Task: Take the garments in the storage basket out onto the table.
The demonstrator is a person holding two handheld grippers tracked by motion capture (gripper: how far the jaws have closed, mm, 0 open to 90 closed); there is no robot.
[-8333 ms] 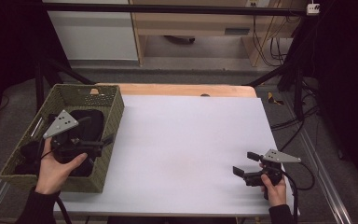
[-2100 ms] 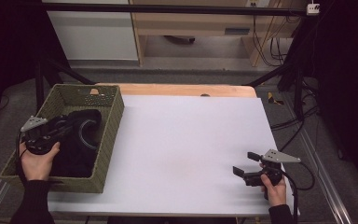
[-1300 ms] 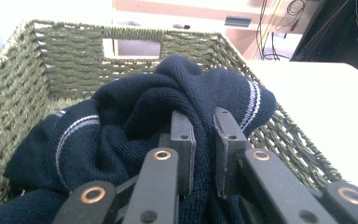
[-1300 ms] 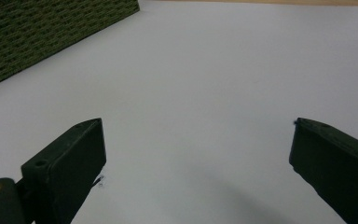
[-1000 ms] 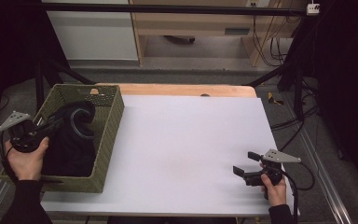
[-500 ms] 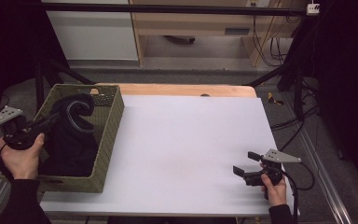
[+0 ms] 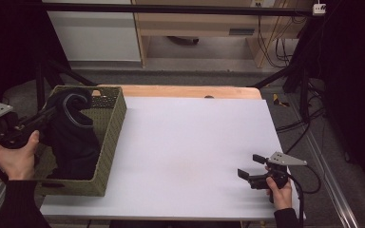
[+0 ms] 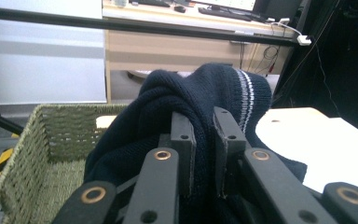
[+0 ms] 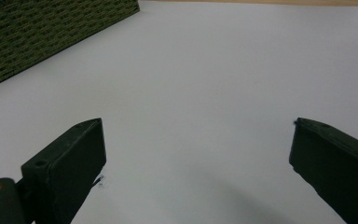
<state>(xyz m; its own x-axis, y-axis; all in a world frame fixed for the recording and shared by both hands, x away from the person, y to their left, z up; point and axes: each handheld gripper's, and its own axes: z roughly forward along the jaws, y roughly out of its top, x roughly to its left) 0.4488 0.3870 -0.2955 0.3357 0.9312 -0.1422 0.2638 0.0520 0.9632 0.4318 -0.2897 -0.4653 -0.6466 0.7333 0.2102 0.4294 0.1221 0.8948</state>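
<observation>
A ribbed navy knit sweater (image 8: 200,102) is being pinched by the left gripper (image 8: 204,140) above the woven basket (image 7: 109,137); the right gripper (image 9: 196,163) is being held wide open.

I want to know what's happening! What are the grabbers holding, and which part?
Left gripper pinches a fold of the dark knitted garment; right gripper holds nothing.

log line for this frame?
left gripper: shut on navy sweater | sweater: part-lifted over basket | right gripper: open, idle
</observation>
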